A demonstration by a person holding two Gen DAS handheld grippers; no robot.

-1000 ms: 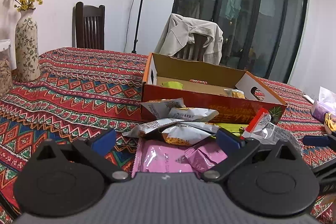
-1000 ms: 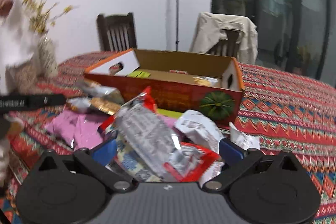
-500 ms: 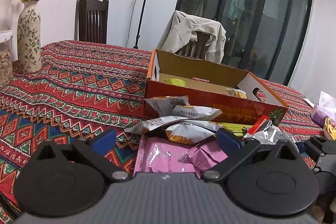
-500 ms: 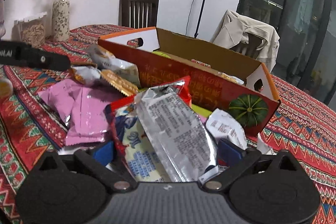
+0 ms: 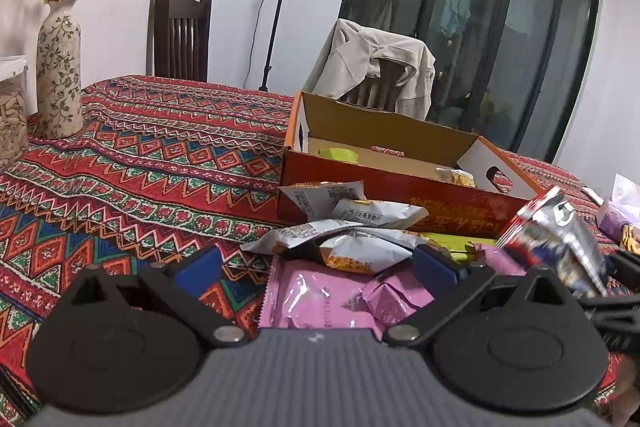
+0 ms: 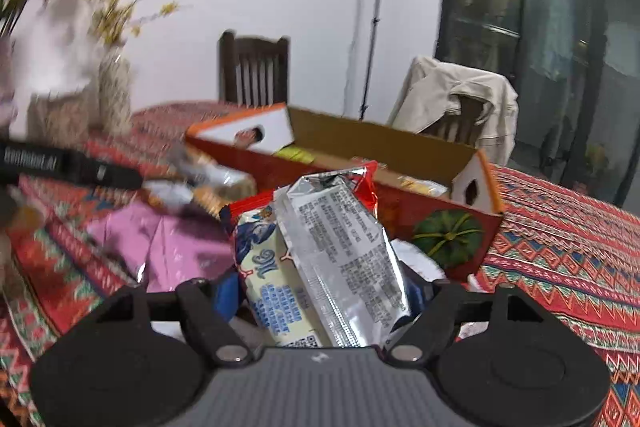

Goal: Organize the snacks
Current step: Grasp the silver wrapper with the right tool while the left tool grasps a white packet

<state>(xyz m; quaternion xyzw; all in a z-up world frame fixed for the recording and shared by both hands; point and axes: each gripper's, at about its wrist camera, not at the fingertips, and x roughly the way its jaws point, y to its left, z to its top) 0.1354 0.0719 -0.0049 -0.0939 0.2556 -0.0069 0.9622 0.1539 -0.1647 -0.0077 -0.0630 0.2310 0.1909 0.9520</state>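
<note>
Silver-and-red snack packet [image 6: 336, 247] clamped between the right tongs [image 6: 320, 301], lifted off the heap and tilted up just in front of the cardboard box [image 6: 400, 147]; jaws just closed in on it, blue pads pressing both edges. Same packet [image 5: 556, 239] seen from the left view at the right edge, raised above the pile. Inside the open box: a green packet [image 5: 340, 155], a small red one [image 5: 386, 150] by the far wall, a yellow-orange one [image 5: 460, 179] near the right end. Outside, against the box's near wall: loose white-and-orange packets [image 5: 360, 247] heaped on pink wrappers [image 5: 332, 299]. Left tongs [image 5: 316, 267] spread wide over that heap, gripping nothing. All on a counter under a red patterned cloth [image 5: 140, 155], with a flowered vase [image 5: 58, 67] at its far left.
</note>
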